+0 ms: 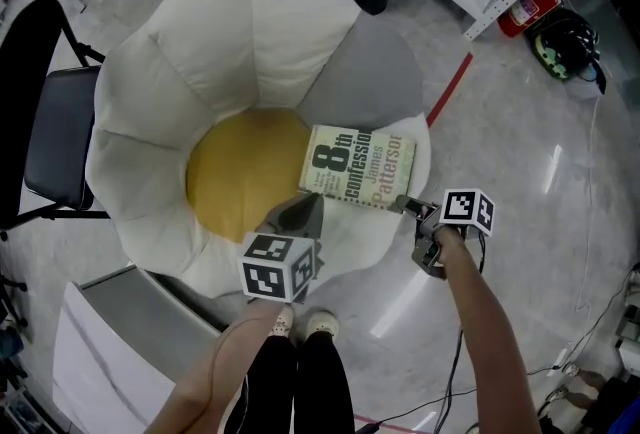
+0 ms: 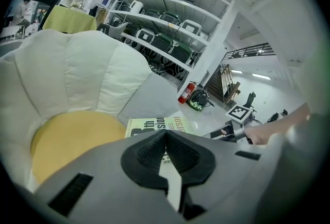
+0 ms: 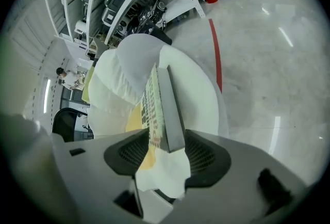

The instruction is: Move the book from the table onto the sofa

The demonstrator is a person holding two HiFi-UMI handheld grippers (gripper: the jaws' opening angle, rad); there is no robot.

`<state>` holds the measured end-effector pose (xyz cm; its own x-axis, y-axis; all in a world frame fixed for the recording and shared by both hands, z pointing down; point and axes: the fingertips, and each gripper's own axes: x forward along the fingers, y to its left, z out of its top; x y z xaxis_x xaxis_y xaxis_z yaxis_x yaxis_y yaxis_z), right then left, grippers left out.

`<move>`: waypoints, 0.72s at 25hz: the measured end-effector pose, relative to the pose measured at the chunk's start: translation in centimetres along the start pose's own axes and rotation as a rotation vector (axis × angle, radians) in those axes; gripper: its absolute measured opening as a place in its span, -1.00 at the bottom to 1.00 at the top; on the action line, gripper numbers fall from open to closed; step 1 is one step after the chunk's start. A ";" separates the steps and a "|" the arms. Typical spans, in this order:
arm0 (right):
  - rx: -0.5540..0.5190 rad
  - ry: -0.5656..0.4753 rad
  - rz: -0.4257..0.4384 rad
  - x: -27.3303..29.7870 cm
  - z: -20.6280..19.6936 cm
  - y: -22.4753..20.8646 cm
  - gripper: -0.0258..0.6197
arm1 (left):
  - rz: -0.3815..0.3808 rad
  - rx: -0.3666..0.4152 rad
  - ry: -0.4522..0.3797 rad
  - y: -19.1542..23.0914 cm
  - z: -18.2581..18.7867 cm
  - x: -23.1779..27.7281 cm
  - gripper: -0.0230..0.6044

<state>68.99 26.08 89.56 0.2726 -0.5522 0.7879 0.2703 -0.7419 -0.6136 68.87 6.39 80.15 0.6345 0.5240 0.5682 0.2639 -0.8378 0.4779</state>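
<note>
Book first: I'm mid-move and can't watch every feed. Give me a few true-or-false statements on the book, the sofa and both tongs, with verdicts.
1. The book lies on the sofa, cover up. True.
2. The left tongs hold the book. False: they are shut with nothing between them.
3. One end of the book sits between the right tongs. True.
4. The sofa's middle cushion is red. False: it is yellow.
</note>
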 end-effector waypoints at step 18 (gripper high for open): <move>-0.114 -0.457 0.191 -10.8 -1.4 15.8 -0.88 | -0.047 -0.001 -0.027 -8.3 6.1 -7.4 -0.89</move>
<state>69.07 19.82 71.48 0.6906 -0.4778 0.5429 0.0807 -0.6950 -0.7144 66.37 8.52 67.89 0.6409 0.5584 0.5266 0.2931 -0.8122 0.5045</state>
